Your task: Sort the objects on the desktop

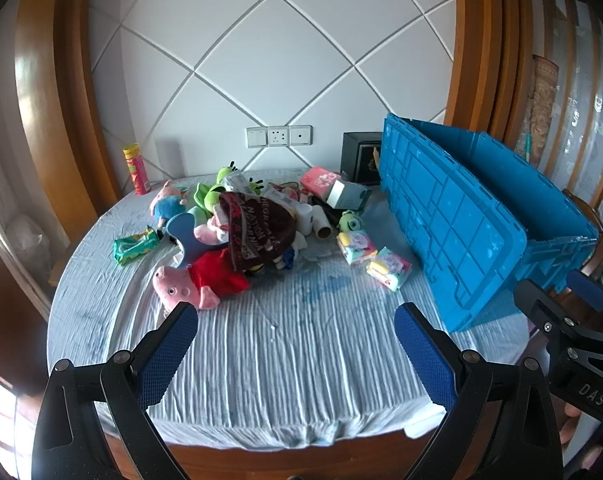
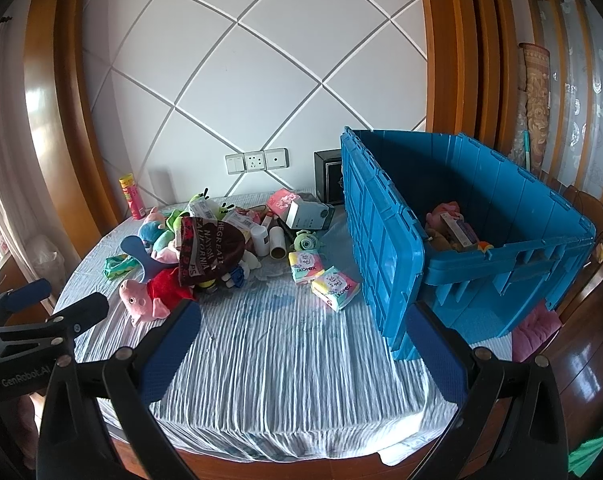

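Note:
A heap of objects lies mid-table: a pink pig plush in red (image 1: 197,280) (image 2: 149,294), a brown printed cloth (image 1: 257,226) (image 2: 209,250), green plush toys (image 1: 211,196), a blue-bodied pig plush (image 1: 167,204), two tissue packs (image 1: 387,268) (image 2: 335,286), a white bottle (image 2: 260,240). The open blue crate (image 1: 461,216) (image 2: 501,200) stands at the right and holds a few items (image 2: 455,226). My left gripper (image 1: 297,316) is open and empty above the near table edge. My right gripper (image 2: 303,320) is open and empty, left of the crate's near corner.
The round table has a striped light-blue cloth (image 1: 285,344). A red-yellow snack can (image 1: 135,168) stands at the back left, a black box (image 1: 359,156) at the back by the wall. A green wrapper (image 1: 135,245) lies left of the heap. Wooden chairs (image 2: 581,320) flank the crate.

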{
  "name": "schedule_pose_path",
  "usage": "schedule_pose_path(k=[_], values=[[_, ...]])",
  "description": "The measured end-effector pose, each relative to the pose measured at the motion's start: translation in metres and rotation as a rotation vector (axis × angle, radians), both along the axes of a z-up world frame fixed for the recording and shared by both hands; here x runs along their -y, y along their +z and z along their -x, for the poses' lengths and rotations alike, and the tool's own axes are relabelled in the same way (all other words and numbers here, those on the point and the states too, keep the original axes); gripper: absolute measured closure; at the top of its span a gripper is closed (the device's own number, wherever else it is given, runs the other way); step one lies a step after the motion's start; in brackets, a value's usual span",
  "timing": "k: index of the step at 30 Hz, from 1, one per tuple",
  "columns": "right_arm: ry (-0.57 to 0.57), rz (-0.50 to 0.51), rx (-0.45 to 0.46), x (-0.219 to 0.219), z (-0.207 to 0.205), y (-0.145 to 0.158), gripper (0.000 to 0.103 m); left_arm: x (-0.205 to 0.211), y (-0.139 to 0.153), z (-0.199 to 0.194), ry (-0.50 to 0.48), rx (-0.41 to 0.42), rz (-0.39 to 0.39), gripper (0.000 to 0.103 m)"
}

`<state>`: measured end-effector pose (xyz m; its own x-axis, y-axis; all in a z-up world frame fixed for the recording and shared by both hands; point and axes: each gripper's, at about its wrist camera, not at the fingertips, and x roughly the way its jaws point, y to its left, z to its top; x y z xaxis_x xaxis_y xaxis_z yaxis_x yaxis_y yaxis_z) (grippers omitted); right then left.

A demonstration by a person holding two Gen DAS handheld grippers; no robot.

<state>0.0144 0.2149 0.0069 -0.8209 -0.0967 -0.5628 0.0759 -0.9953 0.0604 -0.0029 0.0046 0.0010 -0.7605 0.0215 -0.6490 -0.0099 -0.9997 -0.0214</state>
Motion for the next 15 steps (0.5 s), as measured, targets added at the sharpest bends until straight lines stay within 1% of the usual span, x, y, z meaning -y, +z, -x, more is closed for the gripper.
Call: schedule_pose_path(k=[15], values=[[0.007, 0.0, 0.002, -0.0051, 0.0004, -0.0002, 0.0, -0.0033, 0.0002, 0.0004, -0.004, -0.004, 0.003, 0.003]])
